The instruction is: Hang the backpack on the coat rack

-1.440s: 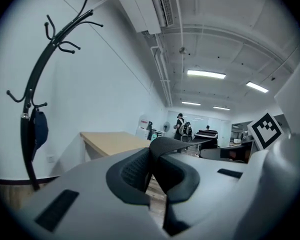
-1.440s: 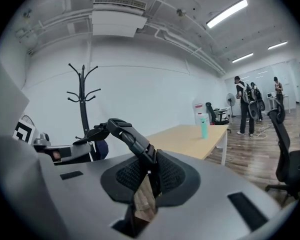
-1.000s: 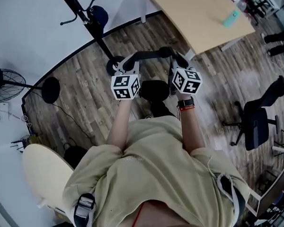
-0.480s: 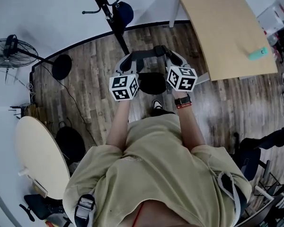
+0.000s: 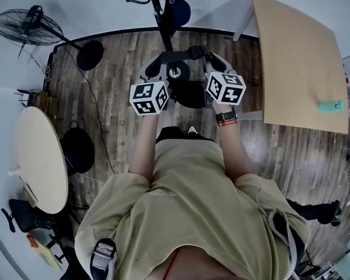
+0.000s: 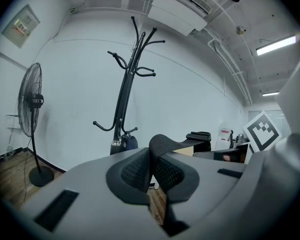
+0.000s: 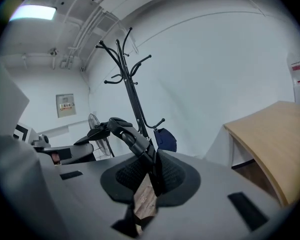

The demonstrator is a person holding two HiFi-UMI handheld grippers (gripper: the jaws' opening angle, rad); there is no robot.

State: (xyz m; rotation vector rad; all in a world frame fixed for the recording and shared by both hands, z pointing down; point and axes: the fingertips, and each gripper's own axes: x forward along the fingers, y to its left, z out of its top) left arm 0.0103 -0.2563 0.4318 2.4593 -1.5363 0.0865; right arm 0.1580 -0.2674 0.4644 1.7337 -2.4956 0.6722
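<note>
Now you hold the backpack [image 5: 189, 95] up between both grippers, above the wood floor [image 5: 116, 74] and close in front of the coat rack [image 5: 160, 10]. The backpack is black all over. Its rounded body hangs low between your hands, and its top strap [image 5: 178, 54] arches from one gripper to the other. Your left gripper [image 6: 150, 171] is pressed onto a fold of that strap, whose woven webbing rises in a loop from its pads. Your right gripper [image 7: 152, 176] pinches the strap's other end, where a thicker padded black piece juts upward. The coat rack is black, with curved hooks, and a dark blue item [image 7: 165, 139] hangs low on it. The tabletop [image 5: 297, 63] lies to your right.
</note>
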